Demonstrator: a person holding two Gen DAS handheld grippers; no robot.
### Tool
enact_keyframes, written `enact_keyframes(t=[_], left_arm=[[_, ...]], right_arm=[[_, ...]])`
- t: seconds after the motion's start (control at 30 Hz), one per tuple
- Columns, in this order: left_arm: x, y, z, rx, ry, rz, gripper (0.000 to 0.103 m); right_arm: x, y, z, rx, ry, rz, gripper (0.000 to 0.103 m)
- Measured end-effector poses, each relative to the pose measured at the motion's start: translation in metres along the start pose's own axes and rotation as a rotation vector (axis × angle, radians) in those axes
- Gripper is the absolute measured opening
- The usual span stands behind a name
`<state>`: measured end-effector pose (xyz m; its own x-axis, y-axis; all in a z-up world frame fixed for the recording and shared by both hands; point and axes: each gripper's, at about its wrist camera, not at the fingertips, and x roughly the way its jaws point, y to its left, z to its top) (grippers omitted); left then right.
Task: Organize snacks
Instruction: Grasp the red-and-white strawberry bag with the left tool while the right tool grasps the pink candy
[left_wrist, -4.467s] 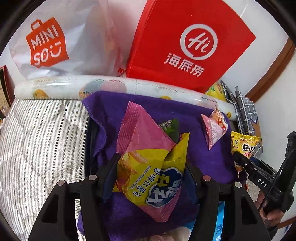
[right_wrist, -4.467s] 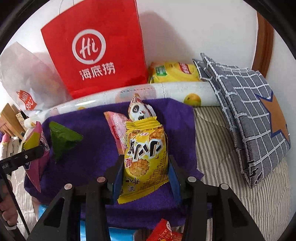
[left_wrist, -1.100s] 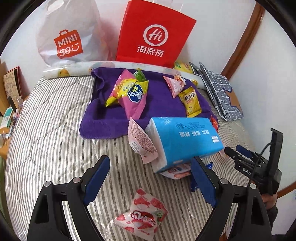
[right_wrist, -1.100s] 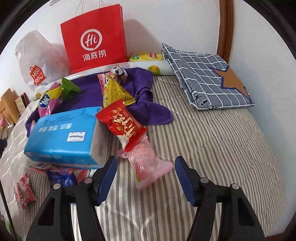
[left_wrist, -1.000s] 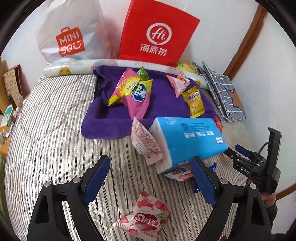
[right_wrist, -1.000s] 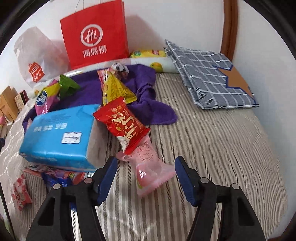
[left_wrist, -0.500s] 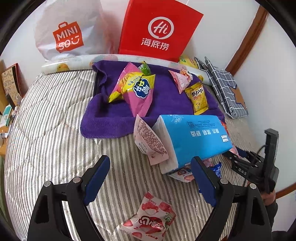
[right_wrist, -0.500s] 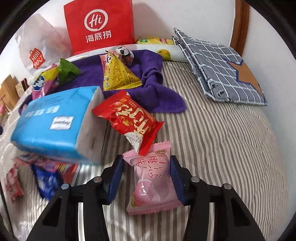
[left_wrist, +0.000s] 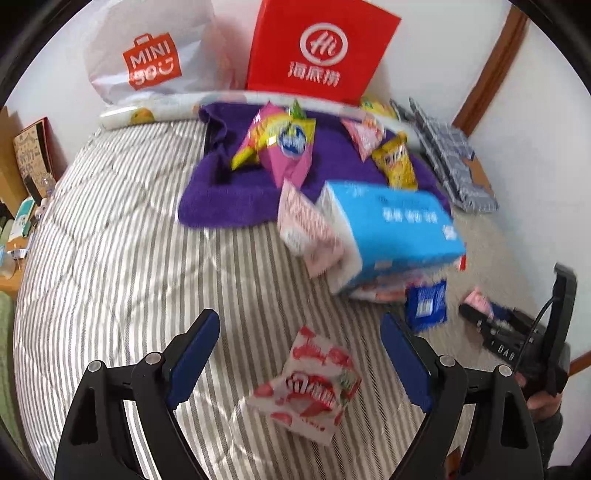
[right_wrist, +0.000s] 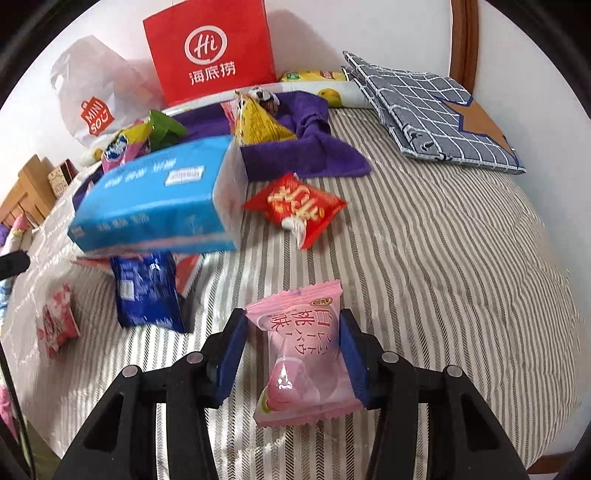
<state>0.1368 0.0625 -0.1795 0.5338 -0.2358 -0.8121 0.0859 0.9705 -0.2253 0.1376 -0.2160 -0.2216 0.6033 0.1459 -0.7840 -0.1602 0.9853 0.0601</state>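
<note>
My right gripper (right_wrist: 293, 349) is shut on a pink peach snack packet (right_wrist: 301, 350) and holds it over the striped bed; it also shows in the left wrist view (left_wrist: 476, 314). My left gripper (left_wrist: 301, 354) is open, with a red-and-white strawberry packet (left_wrist: 308, 384) lying between its fingers on the bed. A purple towel (left_wrist: 229, 195) at the back holds a yellow-pink packet (left_wrist: 280, 144), a pink packet (left_wrist: 364, 134) and a yellow packet (left_wrist: 395, 162). A red packet (right_wrist: 295, 206) and a blue packet (right_wrist: 146, 291) lie loose.
A blue tissue pack (left_wrist: 395, 229) leans on snacks mid-bed, with a pale pink packet (left_wrist: 306, 229) against it. A red paper bag (left_wrist: 317, 51) and a white Miniso bag (left_wrist: 147, 55) stand at the wall. A checked cloth (right_wrist: 439, 110) lies at the right.
Both grippers let go of snacks on the towel and drew back. My right gripper then closed on the pink peach packet and lifted it. My left gripper moved over the strawberry packet.
</note>
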Motion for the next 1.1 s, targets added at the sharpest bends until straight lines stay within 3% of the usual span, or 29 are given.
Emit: enact_keyframes(t=[0.33,0.53,0.57,0.67,0.77,0.93,1.1], left_arm=[[0.033,-0.020,-0.032,0.116,0.098,-0.044,0.088],[0.034,-0.035,-0.049,0.231,0.066,0.024,0.087],[0.034,-0.038,-0.053,0.256,0.058,0.042,0.085],[0.033,-0.042,-0.058,0.309,0.012,0.118,0.068],[0.031,-0.039,-0.056,0.300,-0.008,0.121,0.057],[0.038,-0.037,-0.038,0.305,-0.027,0.180,0.056],[0.042,-0.022,-0.017,0.219,-0.044,0.171,0.056]], right_arm=[[-0.001,0.004,-0.008,-0.031,-0.040,-0.023,0.050],[0.000,0.004,-0.009,-0.028,-0.050,-0.029,0.050],[0.000,0.004,-0.009,-0.029,-0.053,-0.030,0.050],[0.002,0.002,-0.008,-0.021,-0.066,-0.028,0.051],[0.003,0.002,-0.002,-0.014,-0.062,-0.031,0.051],[0.009,0.000,0.011,-0.007,-0.049,-0.018,0.049],[0.014,0.003,0.010,-0.039,-0.068,-0.036,0.049]])
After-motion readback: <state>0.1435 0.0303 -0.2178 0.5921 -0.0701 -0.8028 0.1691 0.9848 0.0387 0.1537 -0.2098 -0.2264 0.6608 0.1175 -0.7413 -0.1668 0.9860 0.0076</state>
